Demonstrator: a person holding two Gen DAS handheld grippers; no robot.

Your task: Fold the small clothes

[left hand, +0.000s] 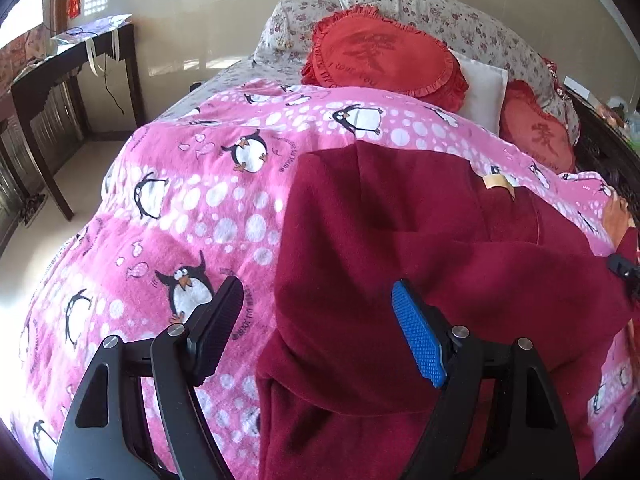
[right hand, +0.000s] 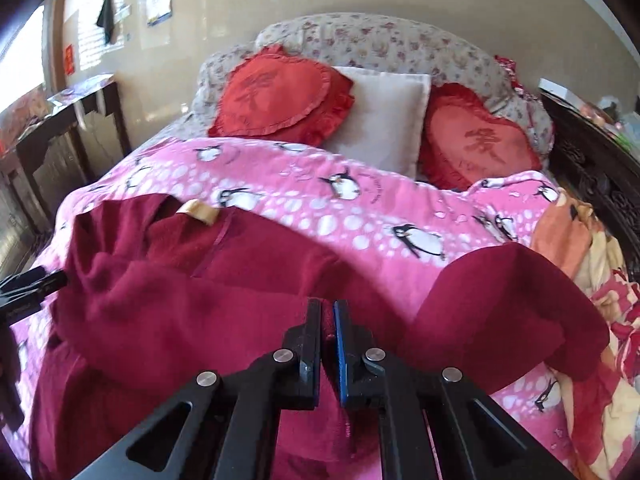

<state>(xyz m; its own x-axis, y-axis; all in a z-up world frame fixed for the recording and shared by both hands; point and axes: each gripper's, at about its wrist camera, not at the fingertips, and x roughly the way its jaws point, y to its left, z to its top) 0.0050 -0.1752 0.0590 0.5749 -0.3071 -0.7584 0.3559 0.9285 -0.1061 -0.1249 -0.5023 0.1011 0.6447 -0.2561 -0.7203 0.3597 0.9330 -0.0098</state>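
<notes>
A dark red fleece garment (left hand: 400, 248) lies partly folded on a pink penguin blanket (left hand: 180, 200) on the bed. Its tan neck label (left hand: 498, 182) faces up. My left gripper (left hand: 316, 312) is open, hovering over the garment's left edge, one finger over the blanket, the blue-padded finger (left hand: 418, 336) over the fabric. In the right wrist view the garment (right hand: 180, 288) spreads left, with a sleeve (right hand: 512, 300) on the right. My right gripper (right hand: 328, 312) is shut on a pinch of the red fabric, lifted above the blanket (right hand: 360, 216).
Two red heart cushions (right hand: 280, 96) (right hand: 476, 140), a white pillow (right hand: 384, 116) and floral pillows (right hand: 380, 40) lie at the head of the bed. A dark wooden table (left hand: 60, 80) stands left. Orange and floral bedding (right hand: 592, 264) lies right, by a dark carved bed frame (right hand: 592, 160).
</notes>
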